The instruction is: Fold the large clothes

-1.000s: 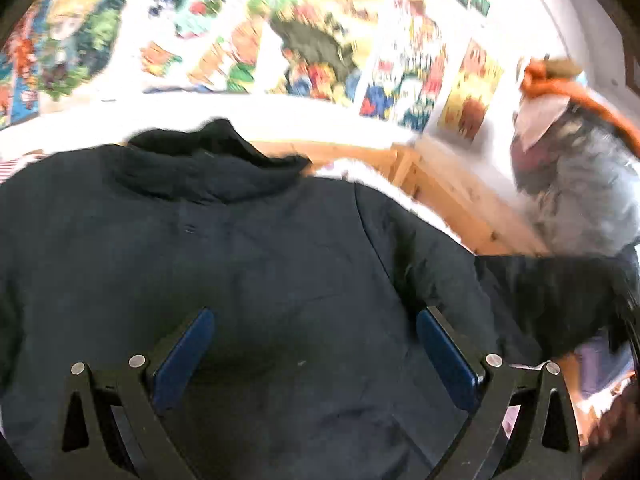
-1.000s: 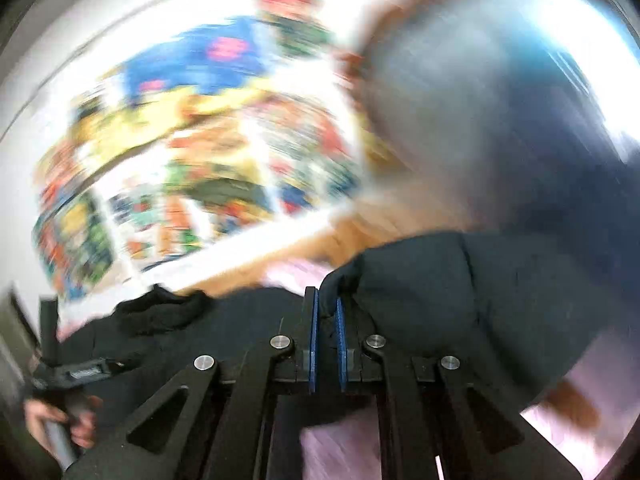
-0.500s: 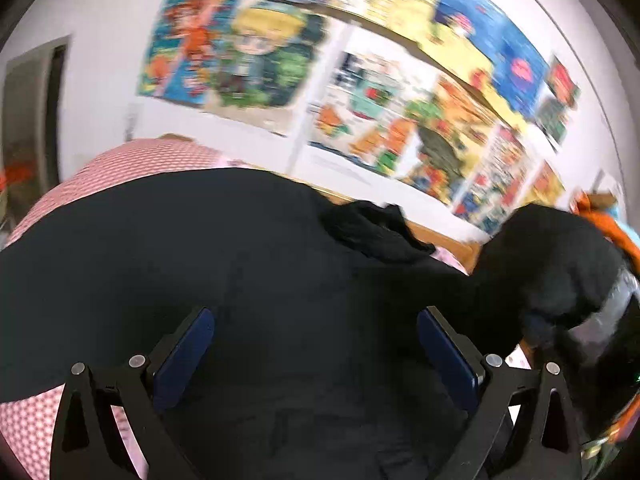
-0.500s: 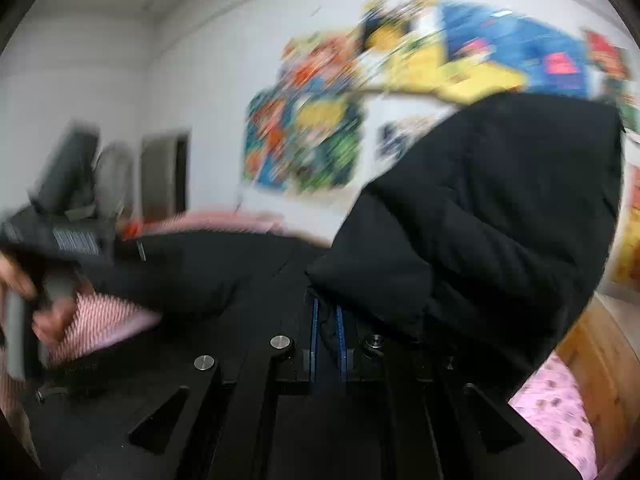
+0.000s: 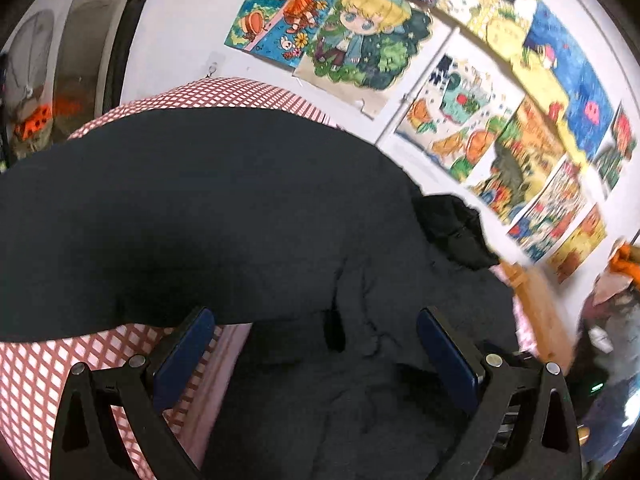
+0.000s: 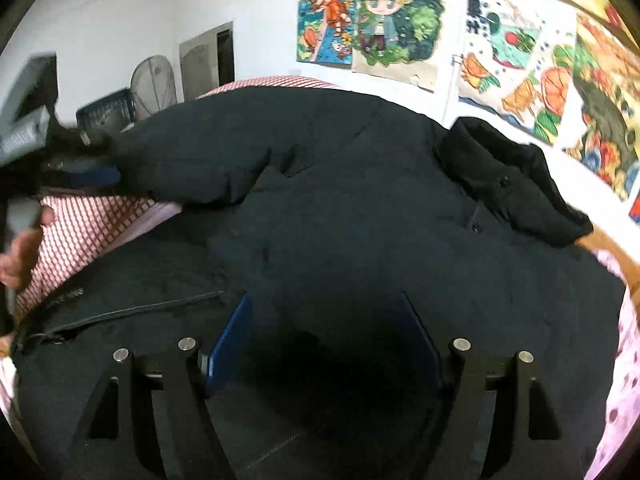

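While our right gripper [image 6: 326, 340] is letting its jaws spread over the dark coat [image 6: 360, 216], nothing is pinched between its blue pads [image 6: 230, 344]; the cloth lies below and beyond them, which we read as a sleeve just laid across the body of the garment so that the width is brought in. That coat lies spread on the bed [image 6: 80, 220], its collar [image 6: 516, 184] toward the bed's far edge by the wall of posters [image 6: 396, 20], and one puffy sleeve [image 6: 192, 168] reaches toward the bed's left edge over the red checked cover. Our left gripper [image 5: 316, 344] hangs with its jaws wide apart and empty, near the bed's near edge where the checked cover shows beneath the sleeve's hem; we judge it is placed there to take that remaining sleeve next. In the right view the left gripper's body and the hand [image 6: 16, 252] holding it sit at the bed's left edge. We keep both tools tilted down toward the fabric, since a thick coat like this likely springs back unless pressed flat.
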`<state>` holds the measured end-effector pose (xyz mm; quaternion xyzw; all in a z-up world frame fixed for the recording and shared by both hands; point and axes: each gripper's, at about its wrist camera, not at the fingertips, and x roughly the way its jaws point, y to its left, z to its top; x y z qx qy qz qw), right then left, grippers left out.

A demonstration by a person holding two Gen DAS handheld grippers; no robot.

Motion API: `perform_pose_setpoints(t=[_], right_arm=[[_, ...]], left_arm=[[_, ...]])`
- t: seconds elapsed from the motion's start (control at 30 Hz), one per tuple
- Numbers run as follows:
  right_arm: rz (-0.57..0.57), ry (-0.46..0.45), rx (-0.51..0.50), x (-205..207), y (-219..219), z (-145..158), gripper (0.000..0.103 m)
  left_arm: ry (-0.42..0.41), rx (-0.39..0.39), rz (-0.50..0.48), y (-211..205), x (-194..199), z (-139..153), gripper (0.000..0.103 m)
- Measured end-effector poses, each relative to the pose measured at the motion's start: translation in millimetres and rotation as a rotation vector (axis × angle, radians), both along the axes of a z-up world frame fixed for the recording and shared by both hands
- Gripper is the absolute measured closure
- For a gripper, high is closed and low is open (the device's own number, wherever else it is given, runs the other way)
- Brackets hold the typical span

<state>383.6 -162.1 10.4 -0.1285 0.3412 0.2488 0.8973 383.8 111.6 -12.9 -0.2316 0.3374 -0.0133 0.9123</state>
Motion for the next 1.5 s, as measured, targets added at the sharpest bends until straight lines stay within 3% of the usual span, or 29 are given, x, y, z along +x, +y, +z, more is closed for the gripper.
perform_pose_setpoints(t=[0.23,0.37,0.47,0.57,0.67,0.83,0.97,1.03,1.17,1.27,1.4,1.5], right_arm=[[-0.112,-0.026,0.026,24,-63,4,0.024],[-0.296,-0.082,-0.043,44,-110,5,0.022],[-0.396,-0.043,-0.055,67,-142,-8,0.022],[-0.474,0.026,-0.120,89,-162,-34,0.022],[-0.502,0.115,-0.163,101,-171,-65,0.022],[-0.472,0.111,-0.209,103,-165,-94,0.013],[-0.477,0.087,-0.223,98,-158,-97,0.011],[-0.479,0.076,-0.220,93,-158,-91,0.011],[-0.443,0.056,-0.154,76,-146,-58,0.011],[-0.392,0.032,-0.149,67,-123,-27,0.011],[-0.305,0.095,-0.176,52,-82,9,0.011],[-0.237,0.174,-0.168,31,-52,29,0.010]], left_arm=[[-0.060,0.116,-0.089,-20,18,8,0.000],[-0.116,0.118,-0.154,-42,37,13,0.000],[-0.142,0.143,-0.210,-71,54,12,0.000],[-0.048,0.263,-0.228,-104,79,-7,0.000],[0.125,0.366,-0.234,-126,106,-40,0.001],[0.243,0.332,-0.206,-115,125,-77,0.000],[0.230,0.346,-0.203,-115,122,-78,0.000],[0.203,0.333,-0.199,-112,113,-71,0.000],[0.132,0.180,-0.167,-83,77,-36,0.000],[0.056,0.119,-0.105,-50,37,-3,0.000],[-0.038,0.073,-0.049,-1,-21,28,0.000],[-0.056,0.082,0.009,40,-57,37,0.000]])
